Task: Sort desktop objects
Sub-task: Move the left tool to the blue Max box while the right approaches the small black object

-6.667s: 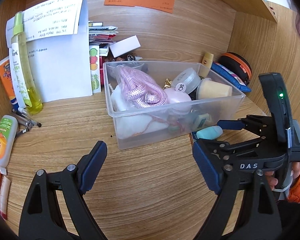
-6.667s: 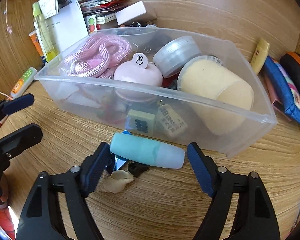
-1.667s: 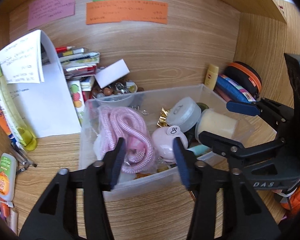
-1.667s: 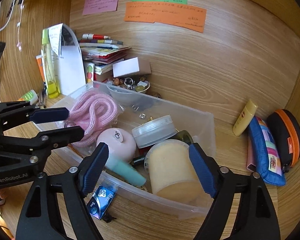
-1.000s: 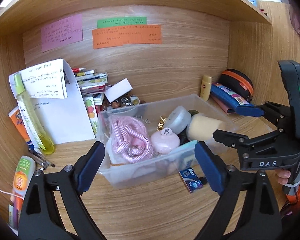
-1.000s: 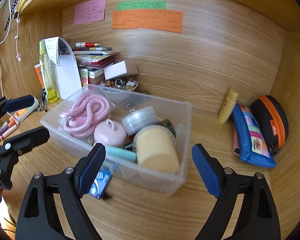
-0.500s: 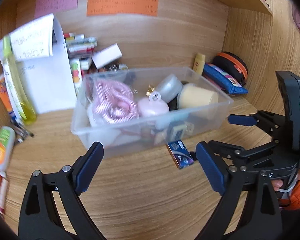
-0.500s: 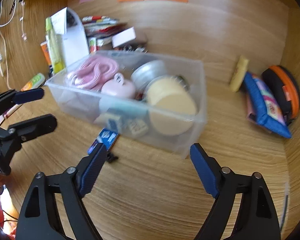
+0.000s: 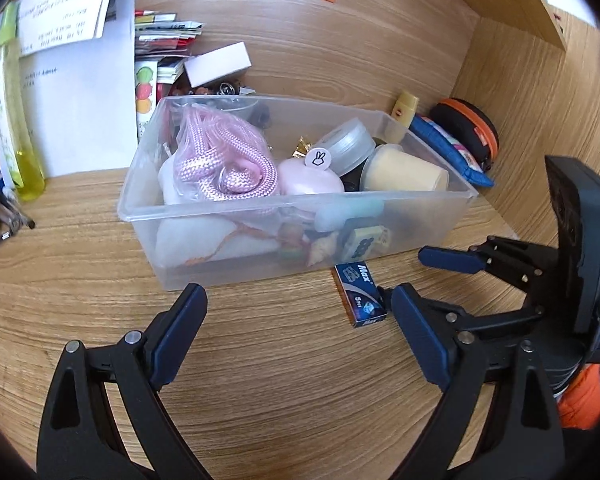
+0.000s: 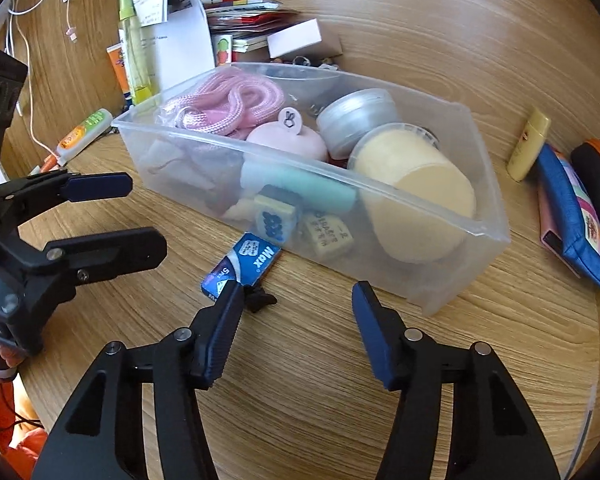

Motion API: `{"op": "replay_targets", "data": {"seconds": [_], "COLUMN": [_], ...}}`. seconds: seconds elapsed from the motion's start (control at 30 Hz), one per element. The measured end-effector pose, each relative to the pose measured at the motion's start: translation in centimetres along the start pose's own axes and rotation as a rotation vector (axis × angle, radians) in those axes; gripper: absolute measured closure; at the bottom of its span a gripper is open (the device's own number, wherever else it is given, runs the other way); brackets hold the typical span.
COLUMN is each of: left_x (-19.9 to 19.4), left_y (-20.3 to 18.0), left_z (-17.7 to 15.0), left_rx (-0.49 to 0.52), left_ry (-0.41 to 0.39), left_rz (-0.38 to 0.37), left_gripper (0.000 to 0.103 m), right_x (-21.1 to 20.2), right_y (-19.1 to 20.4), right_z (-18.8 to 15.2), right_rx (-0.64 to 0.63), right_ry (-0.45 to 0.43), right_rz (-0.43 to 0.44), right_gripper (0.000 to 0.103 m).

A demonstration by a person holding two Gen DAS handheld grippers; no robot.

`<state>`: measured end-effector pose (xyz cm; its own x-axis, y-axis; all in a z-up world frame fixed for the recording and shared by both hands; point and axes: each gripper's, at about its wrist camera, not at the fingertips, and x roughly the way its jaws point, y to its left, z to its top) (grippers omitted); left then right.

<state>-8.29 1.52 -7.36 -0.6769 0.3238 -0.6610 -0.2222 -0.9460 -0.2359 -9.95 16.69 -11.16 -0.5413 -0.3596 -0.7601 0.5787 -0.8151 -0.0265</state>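
A: Wood-grain desk [image 9: 280, 400]. Clear plastic bin [image 10: 440, 280] on it, holding pink rope [image 9: 224, 164], cream tub [image 10: 416, 188], teal tube.

B: Outside the bin?

A: Blue Max box [image 10: 242, 264], flat on desk, just beside front wall.

B: Grippers?

A: Left gripper [image 9: 296, 340] wide, empty. Right gripper [image 10: 296, 316] closing, nothing between jaws; left finger near box.

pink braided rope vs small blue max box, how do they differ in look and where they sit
The pink braided rope is soft, coiled and loosely heaped; the small blue Max box is a flat, rigid, printed carton. The rope lies inside the clear plastic bin, on top of other items; the box lies on the wooden desk, just outside the bin's front wall. Neither is held by a gripper.
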Motion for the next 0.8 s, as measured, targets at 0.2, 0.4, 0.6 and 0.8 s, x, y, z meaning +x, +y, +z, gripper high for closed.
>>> {"op": "replay_targets", "data": {"seconds": [0.2,0.4,0.6,0.8], "left_x": [0.1,0.2,0.5,0.9], "left_y": [0.0,-0.4,-0.3,-0.7], "left_z": [-0.1,-0.2,0.0,0.0], "left_rx": [-0.002,0.017,0.008,0.021], "left_ry": [0.005,0.009,0.019,0.043], "left_rz": [0.015,0.038,0.048,0.069], "left_gripper": [0.009,0.009,0.009,0.009], "right_x": [0.3,0.4,0.1,-0.4], "right_y": [0.9,1.2,2.0,0.9], "right_z": [-0.1,0.0,-0.1,0.0], "right_rx": [-0.027,-0.021,-0.042,0.009], "right_ry": [0.009,0.012,0.007,-0.006], "right_rz": [0.003,0.058,0.095,0.090], "right_gripper": [0.052,0.068,0.087,0.087]}}
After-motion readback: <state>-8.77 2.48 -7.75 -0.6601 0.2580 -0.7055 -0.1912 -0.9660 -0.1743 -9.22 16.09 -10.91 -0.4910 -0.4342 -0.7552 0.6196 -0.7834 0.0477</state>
